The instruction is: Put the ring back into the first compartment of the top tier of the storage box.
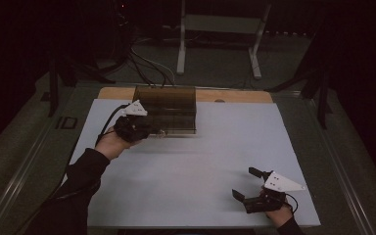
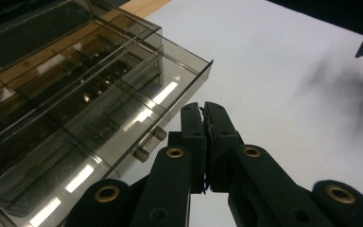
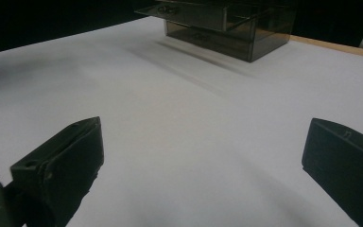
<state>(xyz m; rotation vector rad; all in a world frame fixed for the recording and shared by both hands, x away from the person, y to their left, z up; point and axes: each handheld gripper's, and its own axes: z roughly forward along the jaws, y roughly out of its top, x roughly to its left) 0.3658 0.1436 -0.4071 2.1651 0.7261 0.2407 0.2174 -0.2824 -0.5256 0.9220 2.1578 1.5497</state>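
Note:
A smoky see-through drawer box [image 1: 165, 108] stands at the back of the white table sheet [image 1: 191, 166]. In the left gripper view one drawer [image 2: 123, 113] is pulled out toward me, with two small knobs [image 2: 142, 153] on its front. My left gripper [image 2: 204, 113] is shut with nothing visible between its jaws, just right of those knobs and apart from them. In the high view the left gripper [image 1: 149, 130] sits at the box's front left corner. My right gripper [image 1: 246, 183] stands open near the front right of the sheet, jaws wide and empty [image 3: 203, 156].
Wooden tabletop [image 1: 235, 95] shows behind the sheet, beside the box. A metal frame stand [image 1: 220, 29] and cables [image 1: 147, 63] lie on the floor beyond the table. The box [image 3: 227, 23] is far ahead in the right gripper view.

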